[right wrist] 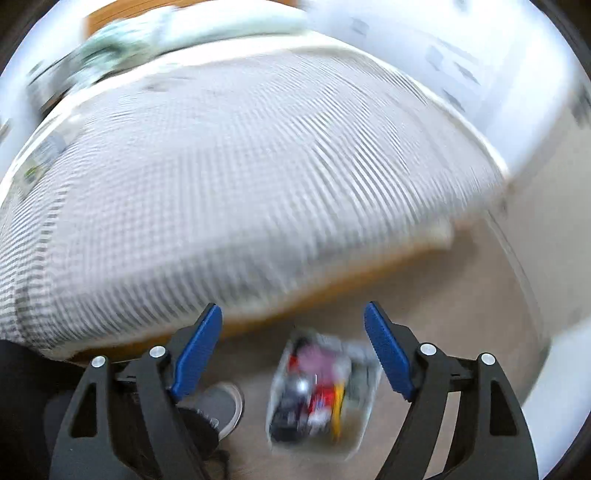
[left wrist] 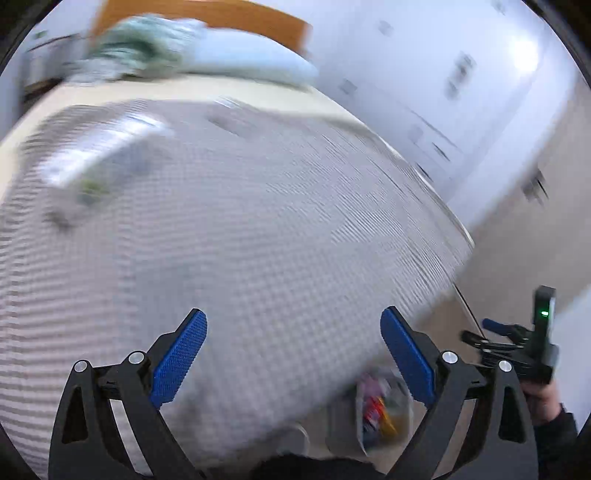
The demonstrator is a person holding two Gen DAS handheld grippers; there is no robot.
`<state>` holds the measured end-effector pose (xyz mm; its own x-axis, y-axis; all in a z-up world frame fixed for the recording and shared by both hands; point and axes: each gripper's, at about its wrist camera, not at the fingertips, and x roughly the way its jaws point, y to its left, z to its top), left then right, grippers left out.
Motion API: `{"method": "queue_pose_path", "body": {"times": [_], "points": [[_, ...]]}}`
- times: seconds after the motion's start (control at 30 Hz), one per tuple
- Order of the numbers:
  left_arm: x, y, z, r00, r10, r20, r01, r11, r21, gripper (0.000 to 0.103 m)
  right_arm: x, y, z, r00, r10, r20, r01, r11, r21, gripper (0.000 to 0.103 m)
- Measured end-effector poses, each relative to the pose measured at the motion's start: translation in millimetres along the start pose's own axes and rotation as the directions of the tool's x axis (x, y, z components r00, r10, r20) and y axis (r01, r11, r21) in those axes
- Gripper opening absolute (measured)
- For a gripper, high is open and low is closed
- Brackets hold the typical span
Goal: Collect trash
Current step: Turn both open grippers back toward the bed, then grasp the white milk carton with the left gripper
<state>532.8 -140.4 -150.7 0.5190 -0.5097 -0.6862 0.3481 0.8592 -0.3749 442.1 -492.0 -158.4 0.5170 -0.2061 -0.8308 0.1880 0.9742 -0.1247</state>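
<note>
On the floor beside the bed stands a clear bin [right wrist: 364, 406] filled with colourful wrappers; it also shows blurred low in the left wrist view as the bin [left wrist: 341, 424]. My right gripper [right wrist: 292, 308] hangs open above it, nothing between its blue pads. My left gripper [left wrist: 293, 314] is open and empty over the checked blanket [left wrist: 258, 221]. A clear plastic wrapper [left wrist: 99, 155] lies far up the bed at the left, seen again as the wrapper [right wrist: 40, 158]. The right gripper [left wrist: 478, 330] appears at the right edge, held by a hand [left wrist: 543, 398].
Pillows [left wrist: 221, 55] and a wooden headboard [left wrist: 258, 18] lie at the bed's far end. White cabinets [left wrist: 443, 92] line the right wall. A person's grey shoe [right wrist: 225, 406] stands on the beige floor [right wrist: 461, 295] left of the bin. Both views are motion-blurred.
</note>
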Motion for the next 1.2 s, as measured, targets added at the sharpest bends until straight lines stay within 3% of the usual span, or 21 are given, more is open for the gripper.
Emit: {"method": "queue_pose_path", "body": {"times": [0.07, 0.17, 0.27, 0.37, 0.4, 0.47, 0.5, 0.53, 0.63, 0.7, 0.77, 0.8, 0.9, 0.93, 0.97, 1.0, 1.03, 1.07, 1.1, 1.13, 1.2], "points": [[-9.5, 33.7, 21.5, 0.998, 0.054, 0.039, -0.054, 0.999, -0.008, 0.092, 0.1, 28.0, 43.3, 0.999, 0.033, 0.039, -0.031, 0.997, -0.071, 0.076], [-3.8, 71.4, 68.5, 0.979, 0.194, 0.059, -0.196, 0.98, 0.041, 0.092, 4.1, 59.4, 78.8, 0.994, 0.093, 0.065, -0.085, 0.991, -0.106, 0.076], [25.0, 86.7, 134.7, 0.961, 0.275, 0.024, -0.274, 0.94, 0.205, 0.095, 15.5, 91.2, 95.0, 0.984, 0.163, 0.075, -0.152, 0.979, -0.134, 0.076], [83.5, 98.8, 194.5, 0.903, 0.429, -0.022, -0.376, 0.812, 0.446, 0.095, 33.6, 120.5, 101.0, 0.978, 0.205, 0.039, -0.194, 0.962, -0.191, 0.076], [115.0, 106.5, 215.9, 0.872, 0.485, -0.059, -0.393, 0.767, 0.507, 0.095, 43.3, 127.5, 103.0, 0.978, 0.205, 0.032, -0.194, 0.958, -0.212, 0.076], [157.7, 124.4, 239.9, 0.835, 0.532, -0.143, -0.384, 0.748, 0.541, 0.095, 60.2, 132.3, 109.5, 0.979, 0.203, 0.016, -0.195, 0.954, -0.227, 0.076], [173.2, 130.2, 243.4, 0.818, 0.545, -0.184, -0.382, 0.755, 0.534, 0.095, 66.6, 132.1, 113.1, 0.98, 0.199, 0.013, -0.191, 0.955, -0.226, 0.076], [189.8, 140.6, 253.5, 0.804, 0.54, -0.25, -0.366, 0.781, 0.506, 0.095, 75.2, 130.7, 118.5, 0.981, 0.193, 0.01, -0.186, 0.958, -0.219, 0.076], [227.1, 163.3, 269.0, 0.786, 0.481, -0.389, -0.296, 0.845, 0.446, 0.096, 95.0, 122.1, 142.7, 0.978, 0.209, 0.014, -0.203, 0.962, -0.183, 0.076], [242.0, 178.2, 276.5, 0.752, 0.497, -0.433, -0.321, 0.85, 0.418, 0.093, 109.7, 119.7, 159.5, 0.972, 0.233, 0.016, -0.228, 0.961, -0.159, 0.076], [240.1, 182.6, 281.7, 0.763, 0.454, -0.46, -0.304, 0.88, 0.364, 0.072, 129.1, 123.1, 179.9, 0.967, 0.254, 0.014, -0.249, 0.958, -0.141, 0.076], [232.9, 182.8, 287.4, 0.779, 0.447, -0.44, -0.316, 0.885, 0.341, 0.071, 143.2, 127.3, 194.5, 0.963, 0.268, 0.011, -0.264, 0.955, -0.136, 0.076], [177.0, 176.6, 322.2, 0.862, 0.44, -0.251, -0.374, 0.887, 0.27, 0.071, 158.7, 134.4, 225.3, 0.952, 0.305, 0.035, -0.299, 0.946, -0.126, 0.076], [140.2, 173.7, 337.9, 0.907, 0.4, -0.132, -0.37, 0.906, 0.204, 0.071, 168.4, 137.9, 241.3, 0.944, 0.325, 0.051, -0.318, 0.941, -0.115, 0.076], [98.9, 172.2, 346.9, 0.932, 0.363, 0.008, -0.36, 0.923, 0.136, 0.07, 179.3, 138.6, 257.4, 0.938, 0.339, 0.066, -0.332, 0.938, -0.105, 0.076], [64.1, 171.8, 345.9, 0.937, 0.328, 0.117, -0.34, 0.935, 0.103, 0.07, 191.3, 138.6, 277.5, 0.931, 0.355, 0.082, -0.349, 0.934, -0.084, 0.076], [43.0, 173.7, 341.0, 0.93, 0.311, 0.193, -0.332, 0.94, 0.084, 0.07, 203.6, 138.8, 297.3, 0.919, 0.381, 0.1, -0.378, 0.924, -0.05, 0.076], [20.6, 175.8, 324.9, 0.911, 0.301, 0.281, -0.329, 0.943, 0.058, 0.07, 217.8, 141.3, 319.6, 0.896, 0.424, 0.13, -0.427, 0.904, -0.001, 0.076], [-3.3, 185.0, 289.6, 0.874, 0.292, 0.388, -0.32, 0.947, 0.007, 0.07, 226.2, 141.4, 333.0, 0.882, 0.446, 0.152, -0.455, 0.89, 0.033, 0.076], [-6.5, 191.0, 267.8, 0.865, 0.293, 0.407, -0.312, 0.95, -0.02, 0.07, 239.7, 139.1, 351.0, 0.861, 0.474, 0.185, -0.496, 0.864, 0.093, 0.076], [1.6, 205.1, 215.8, 0.88, 0.313, 0.358, -0.32, 0.947, -0.042, 0.069, 270.7, 143.0, 382.3, 0.823, 0.528, 0.208, -0.565, 0.799, 0.206, 0.076]]}}
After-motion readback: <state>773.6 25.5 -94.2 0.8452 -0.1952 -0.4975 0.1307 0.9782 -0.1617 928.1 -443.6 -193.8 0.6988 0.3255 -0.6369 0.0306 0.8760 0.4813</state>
